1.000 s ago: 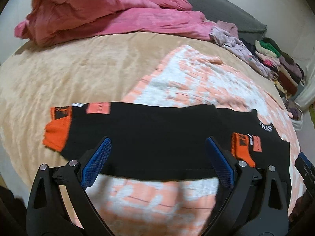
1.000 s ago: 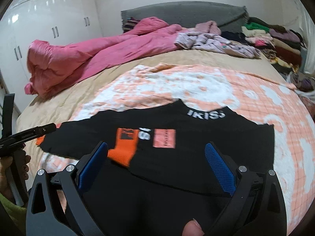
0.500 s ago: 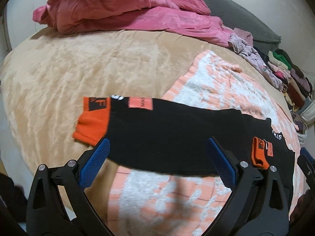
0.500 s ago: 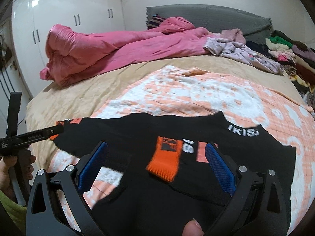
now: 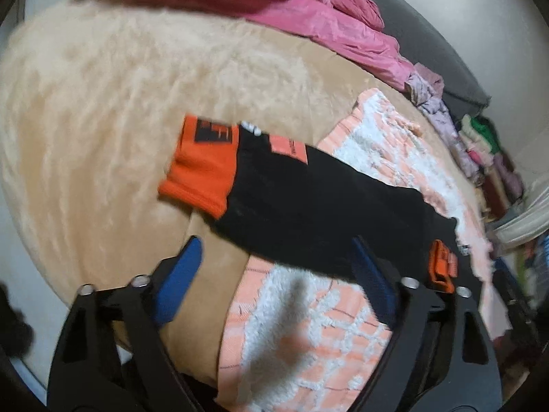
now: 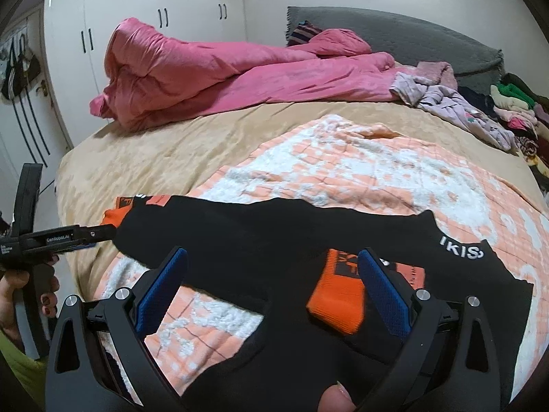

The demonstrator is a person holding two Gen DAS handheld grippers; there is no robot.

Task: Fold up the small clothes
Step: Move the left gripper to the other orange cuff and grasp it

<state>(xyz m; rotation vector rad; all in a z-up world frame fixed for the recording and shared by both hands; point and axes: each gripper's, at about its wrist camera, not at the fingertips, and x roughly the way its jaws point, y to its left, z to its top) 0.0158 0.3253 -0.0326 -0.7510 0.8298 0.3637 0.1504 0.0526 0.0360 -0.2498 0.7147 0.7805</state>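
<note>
closing left gripper point(image 5: 274, 274) nears black sweater point(image 5: 308, 206) sleeve.

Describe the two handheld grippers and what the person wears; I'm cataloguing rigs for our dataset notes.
Both grippers are matte black frames with silver bolts and two fingers faced with blue textured pads. The left gripper matches the right gripper. Seen side-on from the right wrist, the left one carries small white lettering. The person's hand has dark nail polish, above a yellow-green garment.

My view: bed point(image 6: 144, 158) under tan blanket, grey headboard point(image 6: 394, 31), pink duvet point(image 6: 212, 72) bunched at head, glossy white wardrobe point(image 6: 144, 17) behind, white walls.
</note>
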